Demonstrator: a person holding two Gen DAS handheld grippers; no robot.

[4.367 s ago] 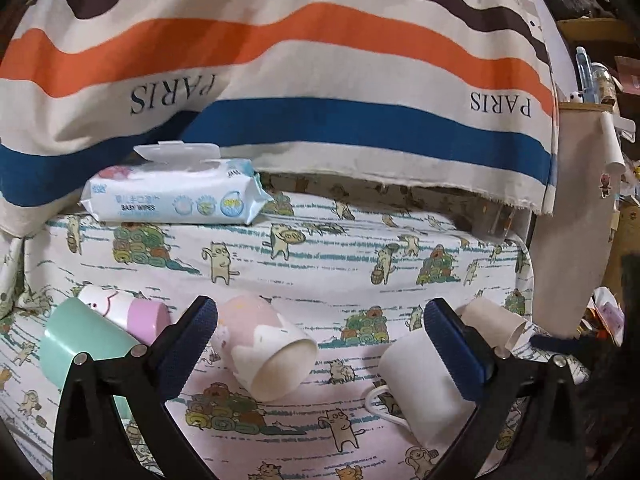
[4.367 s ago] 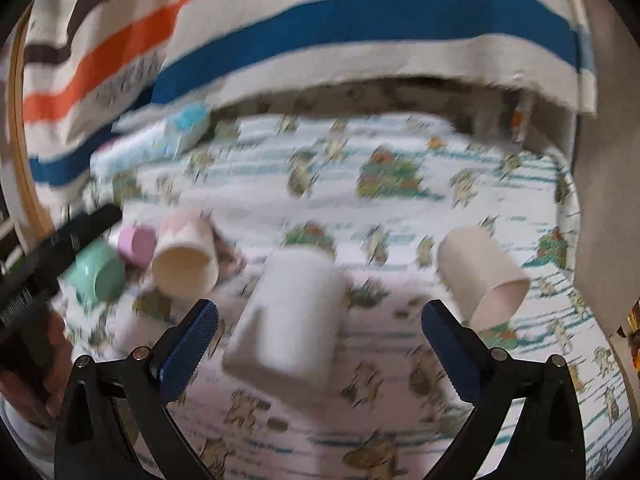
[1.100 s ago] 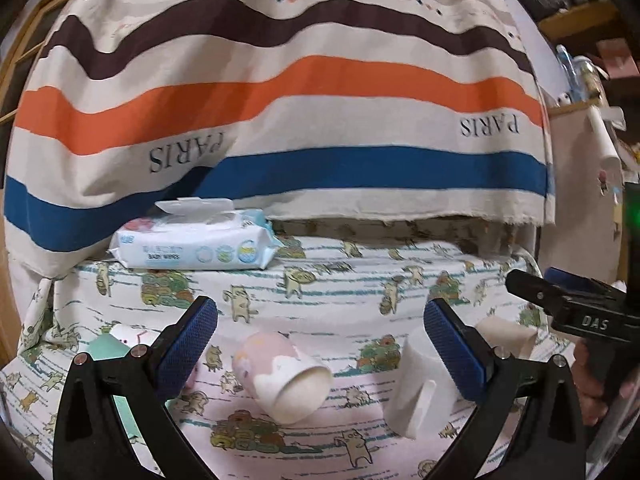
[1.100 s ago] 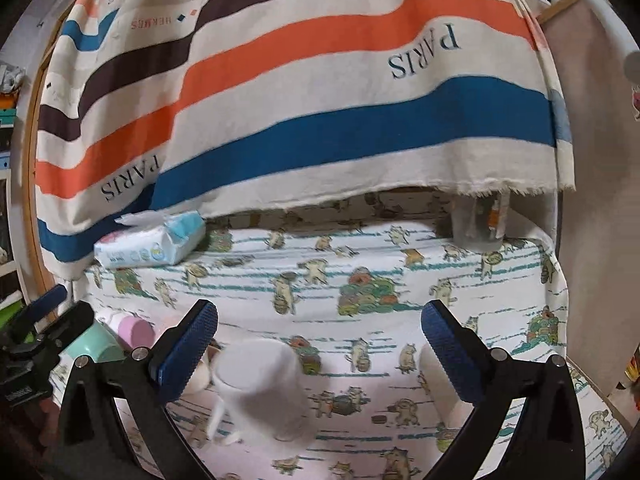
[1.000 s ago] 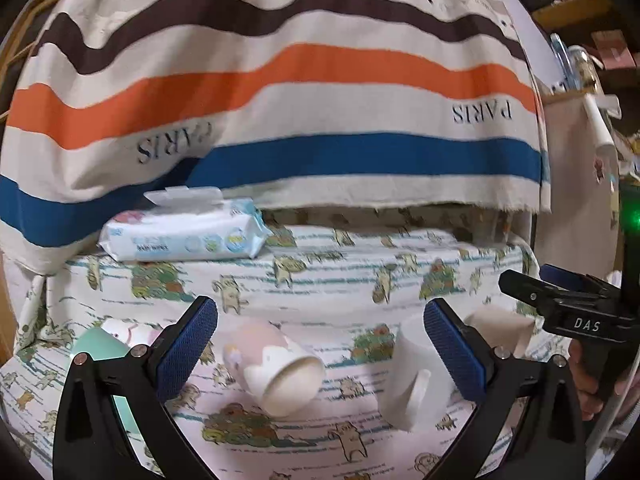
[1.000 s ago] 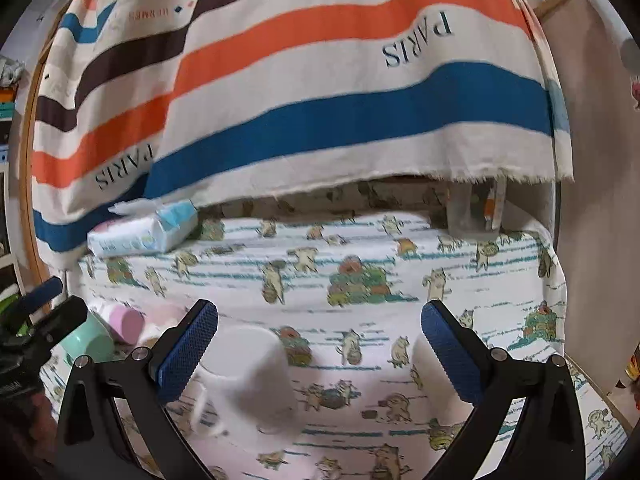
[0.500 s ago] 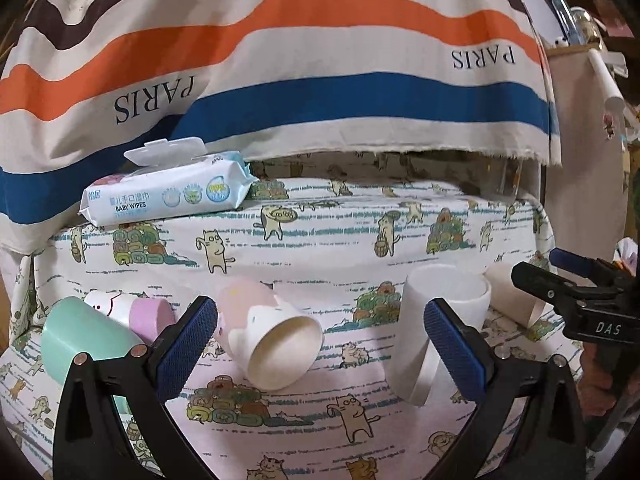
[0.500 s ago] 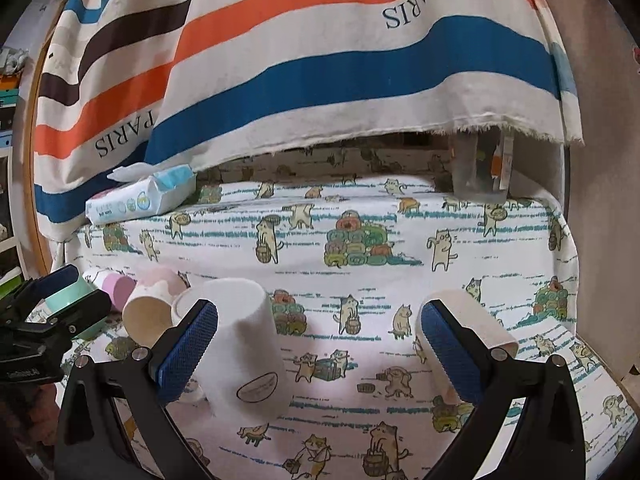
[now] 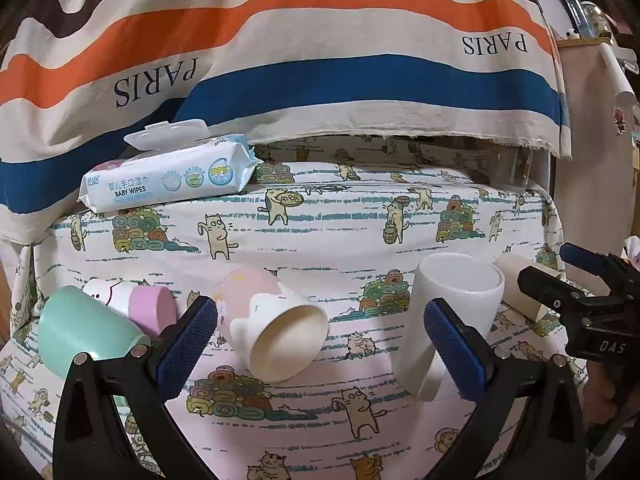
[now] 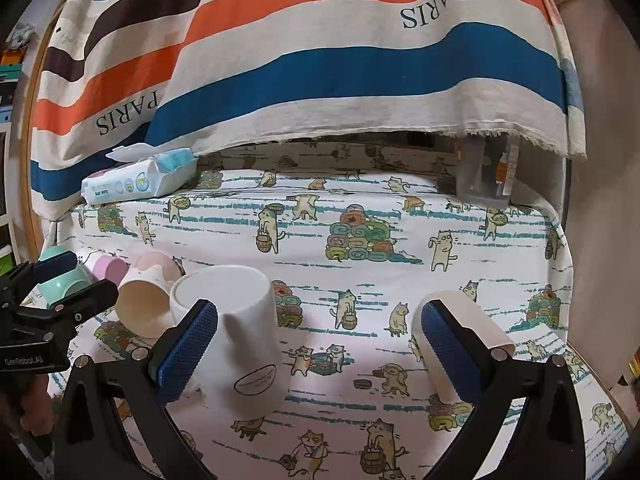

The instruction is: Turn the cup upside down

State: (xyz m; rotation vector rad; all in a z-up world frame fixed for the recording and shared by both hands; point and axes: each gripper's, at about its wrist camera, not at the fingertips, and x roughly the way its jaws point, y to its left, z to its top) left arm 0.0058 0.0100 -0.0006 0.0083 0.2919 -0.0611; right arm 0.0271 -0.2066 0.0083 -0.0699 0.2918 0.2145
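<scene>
A white mug (image 10: 240, 336) stands upside down on the cat-print cloth (image 10: 360, 216), base up, just right of my right gripper's left finger; it also shows in the left wrist view (image 9: 448, 320). A pink-and-white cup (image 9: 272, 324) lies on its side, mouth toward the camera, between my left gripper's fingers; it also shows in the right wrist view (image 10: 148, 296). A cream cup (image 10: 464, 332) lies on its side at the right. My left gripper (image 9: 320, 348) is open and empty. My right gripper (image 10: 316, 350) is open and empty.
A mint cup (image 9: 80, 332) and a small pink-capped cup (image 9: 136, 300) lie at the left. A baby wipes pack (image 9: 168, 180) sits at the back left. A striped PARIS cloth (image 9: 320, 80) hangs behind. A clear container (image 10: 486, 176) stands at the back right.
The white mug, lying on its side 4.4 s ago, now stands upside down on the cloth. Both grippers have dropped lower and stay open.
</scene>
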